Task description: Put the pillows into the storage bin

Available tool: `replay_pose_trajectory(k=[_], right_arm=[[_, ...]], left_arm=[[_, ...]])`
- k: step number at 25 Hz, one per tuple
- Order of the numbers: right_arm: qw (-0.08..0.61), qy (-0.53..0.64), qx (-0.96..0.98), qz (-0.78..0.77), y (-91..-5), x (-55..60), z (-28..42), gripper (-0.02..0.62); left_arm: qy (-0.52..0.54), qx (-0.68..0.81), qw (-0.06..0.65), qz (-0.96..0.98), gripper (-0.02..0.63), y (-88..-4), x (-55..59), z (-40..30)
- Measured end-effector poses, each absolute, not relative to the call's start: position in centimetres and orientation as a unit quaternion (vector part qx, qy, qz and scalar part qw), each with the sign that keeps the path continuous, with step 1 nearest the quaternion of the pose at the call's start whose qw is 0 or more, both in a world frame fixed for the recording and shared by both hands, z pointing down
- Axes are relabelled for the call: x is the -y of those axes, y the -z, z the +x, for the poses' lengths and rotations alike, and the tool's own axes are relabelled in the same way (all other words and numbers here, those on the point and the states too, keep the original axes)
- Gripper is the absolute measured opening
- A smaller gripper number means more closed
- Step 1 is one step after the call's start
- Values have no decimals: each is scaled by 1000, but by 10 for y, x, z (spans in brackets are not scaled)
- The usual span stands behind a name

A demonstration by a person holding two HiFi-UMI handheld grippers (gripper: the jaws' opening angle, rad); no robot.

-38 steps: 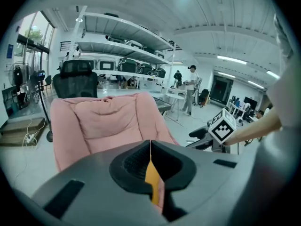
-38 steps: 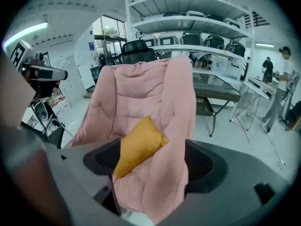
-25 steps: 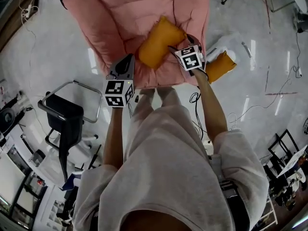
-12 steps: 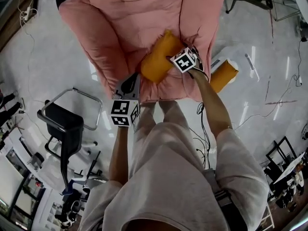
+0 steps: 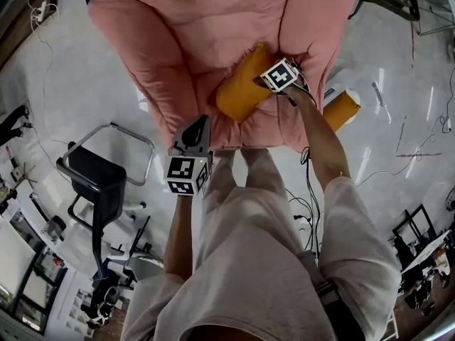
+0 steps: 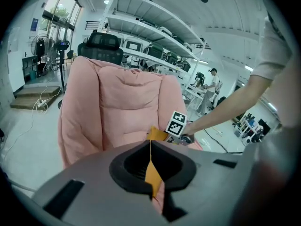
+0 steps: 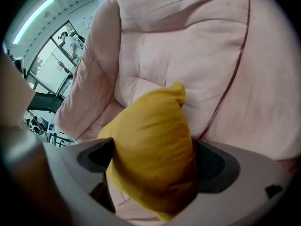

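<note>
The right tongs (image 7: 155,166) are released. Their jaws have just been opening wide, and a yellow pillow (image 7: 150,135) fills the gap between them, one corner poking up beyond the tips. The left tongs (image 6: 151,159) are clenched on nothing and hang near the seat's front edge, apart from that pillow. The pillow lies on the seat of a pink armchair (image 5: 199,34), against the arm on the person's right. A second yellow pillow (image 5: 340,109) lies on the floor (image 5: 71,69), just beside that arm's outer side.
</note>
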State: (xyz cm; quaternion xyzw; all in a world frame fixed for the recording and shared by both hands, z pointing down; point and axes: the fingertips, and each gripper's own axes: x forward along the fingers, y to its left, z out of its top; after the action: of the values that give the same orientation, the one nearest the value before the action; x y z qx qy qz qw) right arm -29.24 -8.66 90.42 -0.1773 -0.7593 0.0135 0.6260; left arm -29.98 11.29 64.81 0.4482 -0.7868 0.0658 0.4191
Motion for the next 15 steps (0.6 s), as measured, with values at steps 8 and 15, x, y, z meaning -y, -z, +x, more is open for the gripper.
replay_pose_trajectory(k=[8,15], right_arm=[[637,-22,745,-196,-904,71,-288,460],[632,-13,752,-186,-889,50,-264,373]], left_arm=[[-67,783,422,452,14,-649,-120,-298],[-71,784,403,466,13,-630,-115,-304]])
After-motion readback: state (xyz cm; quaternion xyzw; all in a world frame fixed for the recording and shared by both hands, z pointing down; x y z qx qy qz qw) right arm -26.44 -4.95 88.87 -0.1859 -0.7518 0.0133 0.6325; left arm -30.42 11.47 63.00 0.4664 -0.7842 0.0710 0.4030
